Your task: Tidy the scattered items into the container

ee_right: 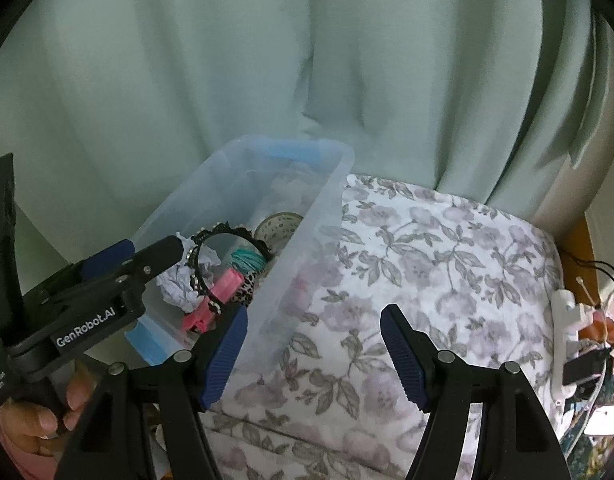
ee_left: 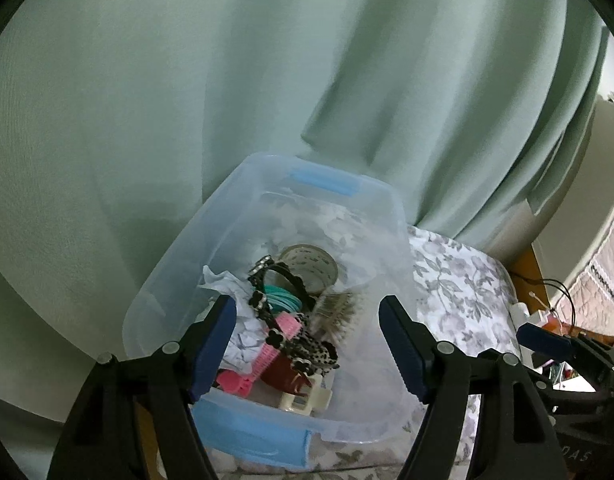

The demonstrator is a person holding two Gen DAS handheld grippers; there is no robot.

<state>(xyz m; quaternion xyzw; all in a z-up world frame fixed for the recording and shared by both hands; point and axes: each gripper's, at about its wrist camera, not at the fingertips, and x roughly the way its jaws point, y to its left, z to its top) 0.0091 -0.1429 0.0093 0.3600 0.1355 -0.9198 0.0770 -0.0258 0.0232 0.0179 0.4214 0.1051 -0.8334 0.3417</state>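
Observation:
A clear plastic bin (ee_left: 179,264) with blue latches stands on floral bedding against a curtain. Inside lie a tape roll (ee_left: 311,268), a black flowered headband (ee_left: 275,280), teal hair ties (ee_left: 283,300), a pink comb (ee_left: 283,328), a hairbrush (ee_left: 339,312), crumpled white paper (ee_left: 235,292), a spotted scrunchie (ee_left: 319,350) and a cream claw clip (ee_left: 307,398). My left gripper (ee_left: 307,308) hangs open over the bin's near end, holding nothing; it also shows as the left gripper (ee_right: 155,248) in the right wrist view. My right gripper (ee_right: 313,312) is open and empty over the bedding, just right of the bin's wall (ee_right: 315,220).
Pale green curtain (ee_left: 187,80) closes off the back. Floral bedding (ee_right: 427,260) spreads to the right of the bin. A white device with cables (ee_right: 567,320) and a wooden frame (ee_right: 583,240) sit at the far right. A person's hand (ee_right: 39,420) grips the left gripper's handle.

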